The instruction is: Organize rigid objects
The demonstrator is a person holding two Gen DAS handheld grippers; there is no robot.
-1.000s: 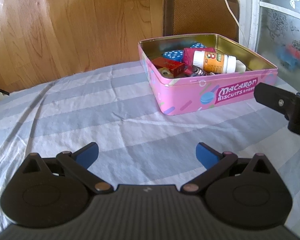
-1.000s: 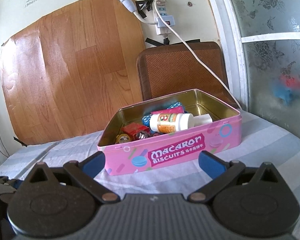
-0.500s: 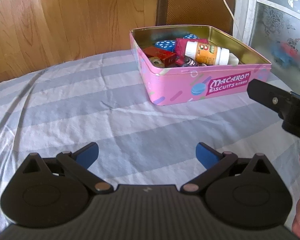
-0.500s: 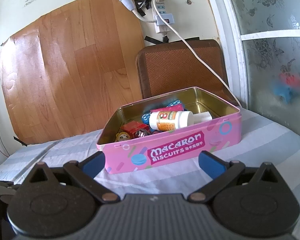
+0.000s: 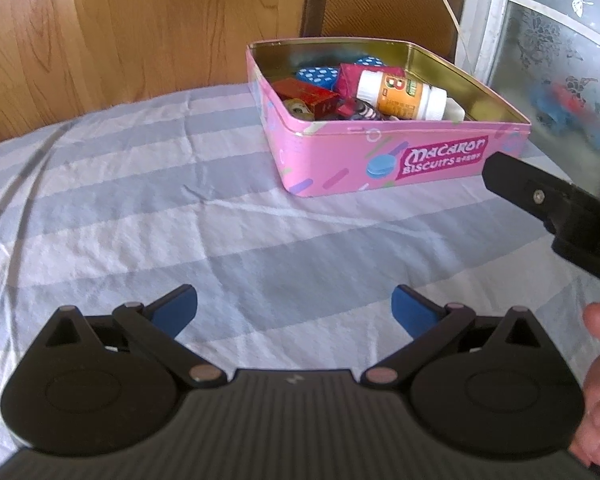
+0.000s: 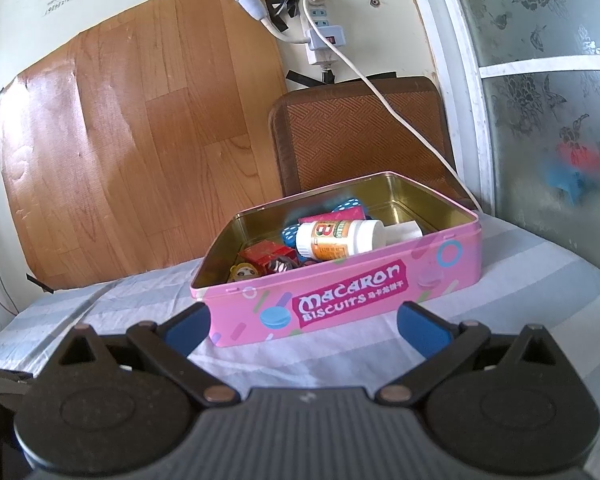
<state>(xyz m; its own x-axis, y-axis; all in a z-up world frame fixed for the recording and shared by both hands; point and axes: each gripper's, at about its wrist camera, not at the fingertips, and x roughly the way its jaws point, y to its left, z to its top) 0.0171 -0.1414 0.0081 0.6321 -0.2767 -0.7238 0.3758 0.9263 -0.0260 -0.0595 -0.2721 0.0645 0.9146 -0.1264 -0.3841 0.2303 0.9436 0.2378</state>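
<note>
Both grippers' fingers are spread wide, holding nothing. The right gripper [image 6: 303,326] faces the pink biscuit tin [image 6: 340,300]. The left gripper [image 5: 294,308] hovers over striped cloth [image 5: 140,208].

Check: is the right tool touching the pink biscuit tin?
Apart. The right wrist view shows striped cloth between the open right tool and the pink biscuit tin.

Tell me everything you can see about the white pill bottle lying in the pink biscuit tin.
The white pill bottle is smooth, plastic-looking, with a white cap and an orange and green label bearing a large red B. It lies on its side, cap toward the tin's right end, resting on top of the other items: a magenta packet and a pale flat object by its cap. It sits inside the pink tin, below the rim. Neither gripper touches it.
</note>
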